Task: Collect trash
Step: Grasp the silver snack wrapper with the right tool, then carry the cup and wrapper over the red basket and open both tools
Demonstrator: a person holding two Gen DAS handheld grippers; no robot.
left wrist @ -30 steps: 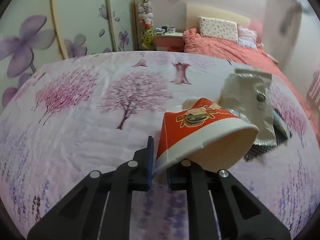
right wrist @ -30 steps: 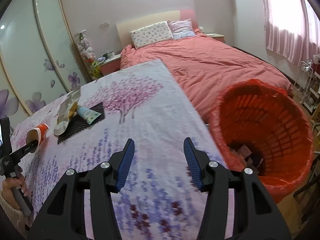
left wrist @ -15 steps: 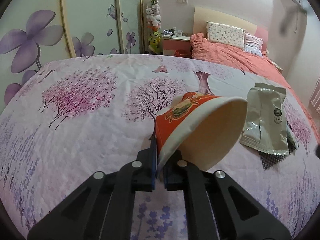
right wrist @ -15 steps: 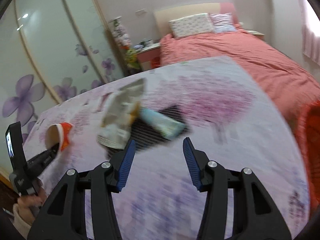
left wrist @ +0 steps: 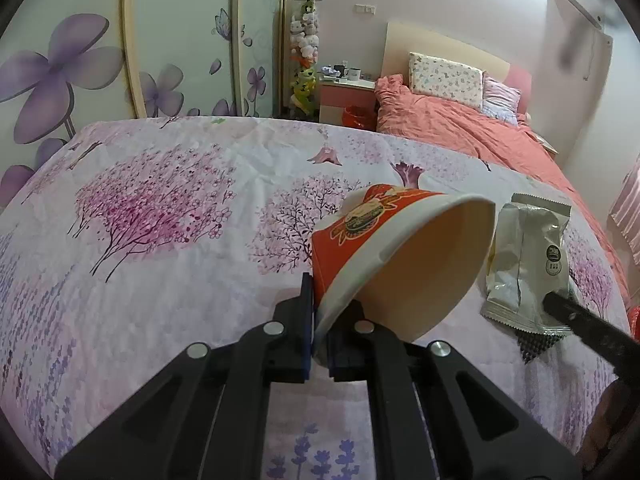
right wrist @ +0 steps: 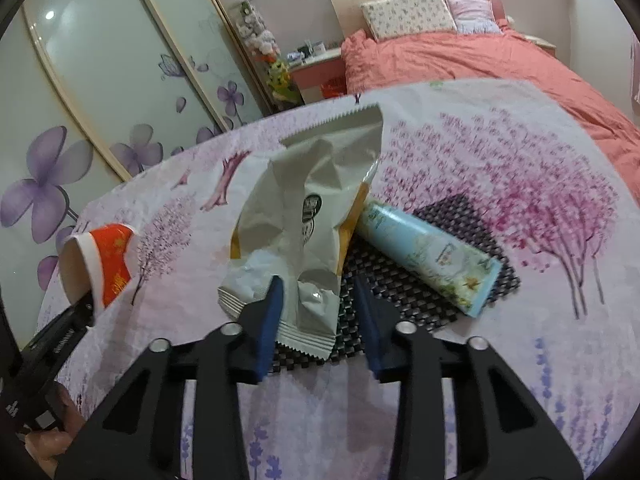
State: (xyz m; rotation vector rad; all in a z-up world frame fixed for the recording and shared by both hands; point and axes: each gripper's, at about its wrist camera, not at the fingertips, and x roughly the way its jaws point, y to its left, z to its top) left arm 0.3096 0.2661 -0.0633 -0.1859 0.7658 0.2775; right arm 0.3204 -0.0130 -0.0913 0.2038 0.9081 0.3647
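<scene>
Pinching the red paper cup (left wrist: 400, 264) by its rim, the left claw (left wrist: 318, 344) holds it clear of the desk (left wrist: 160, 280) while the right claw (right wrist: 318, 312), jaws just narrowing but not yet touching, straddles the silver wrapper (right wrist: 308, 216) lying there, presumably the next pickup.

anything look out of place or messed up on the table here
Yes: a crumpled, torn-open grey wrapper lies across a black woven mat, with a pale blue tube lying on its side on the mat. The red paper cup hangs tipped sideways, pinched by its rim in the left tongs.
</scene>
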